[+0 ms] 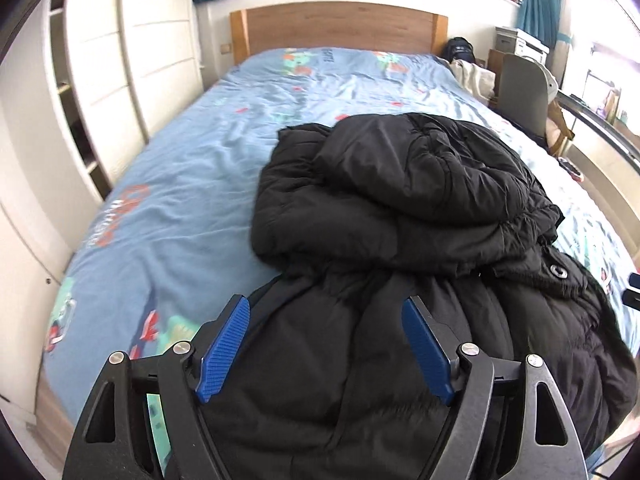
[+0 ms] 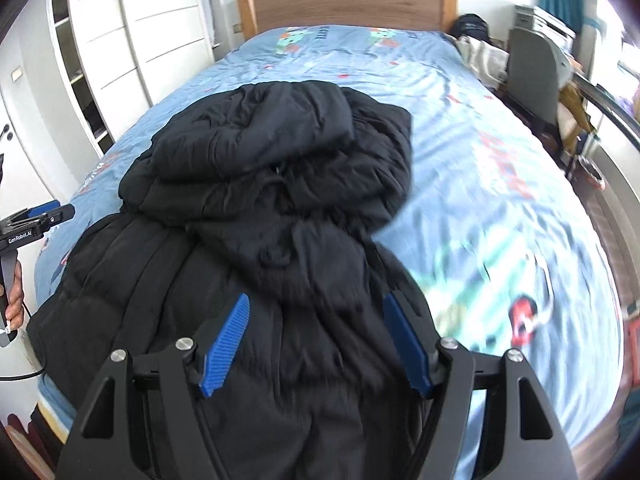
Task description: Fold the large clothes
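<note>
A black padded jacket (image 1: 400,216) lies in a bunched heap on the blue printed bedsheet (image 1: 180,168), its hood end piled toward the headboard. My left gripper (image 1: 326,306) hovers over the near part of the jacket, its blue pads (image 1: 224,352) wide apart and pressing on nothing. In the right wrist view the same jacket (image 2: 272,168) fills the middle, and my right gripper (image 2: 316,300) stands open above its near part. The left gripper (image 2: 44,216) also shows at that view's left edge, held by a hand (image 2: 14,300).
A wooden headboard (image 1: 340,26) closes the far end of the bed. White wardrobe doors (image 1: 132,60) run along the left. A grey chair (image 1: 520,88) and a desk stand to the right of the bed. Bare sheet (image 2: 500,180) lies on both sides of the jacket.
</note>
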The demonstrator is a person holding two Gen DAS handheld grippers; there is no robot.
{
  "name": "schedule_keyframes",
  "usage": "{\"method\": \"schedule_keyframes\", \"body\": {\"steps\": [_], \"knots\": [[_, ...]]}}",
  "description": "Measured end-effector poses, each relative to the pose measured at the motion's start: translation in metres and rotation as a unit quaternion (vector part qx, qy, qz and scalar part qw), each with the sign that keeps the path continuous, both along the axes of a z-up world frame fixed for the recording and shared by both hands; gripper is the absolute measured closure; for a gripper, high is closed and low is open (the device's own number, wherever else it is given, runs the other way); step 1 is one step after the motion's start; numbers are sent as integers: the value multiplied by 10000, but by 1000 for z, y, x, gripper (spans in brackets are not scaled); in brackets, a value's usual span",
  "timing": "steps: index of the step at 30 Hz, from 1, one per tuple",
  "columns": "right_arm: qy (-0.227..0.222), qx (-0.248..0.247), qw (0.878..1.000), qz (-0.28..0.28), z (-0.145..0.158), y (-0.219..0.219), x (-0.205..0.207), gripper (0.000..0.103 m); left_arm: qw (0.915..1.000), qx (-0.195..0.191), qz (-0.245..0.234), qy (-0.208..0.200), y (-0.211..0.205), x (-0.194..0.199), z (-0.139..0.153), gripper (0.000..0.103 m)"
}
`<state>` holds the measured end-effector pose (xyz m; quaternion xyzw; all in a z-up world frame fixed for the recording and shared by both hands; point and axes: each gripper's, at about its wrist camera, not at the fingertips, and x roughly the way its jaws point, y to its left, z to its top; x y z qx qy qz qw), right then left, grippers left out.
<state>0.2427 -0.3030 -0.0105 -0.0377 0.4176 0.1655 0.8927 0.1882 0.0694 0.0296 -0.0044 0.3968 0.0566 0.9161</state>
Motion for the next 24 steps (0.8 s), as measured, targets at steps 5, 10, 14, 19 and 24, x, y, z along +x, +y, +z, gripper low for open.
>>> {"method": "schedule_keyframes", "body": {"steps": [5,10,14,19,24], "knots": [[-28,96,9996,-282,-1,-23,-37,34,9995,253,67,-177,-10,-30,9,24],[-39,296,9980,-554,2,-44,-63,34,9984,372,115,-405,-12,-58,22,18],[-72,318,9971,-688,4,-53,-76,34,9974,453,188,-533,-9,-74,29,18],[-115,341,9959,-831,6,-64,-89,34,9966,456,313,-606,-2,-90,32,16],[-147,419,9941,-995,6,-74,-99,33,9959,497,408,-635,3,-99,31,15]]}}
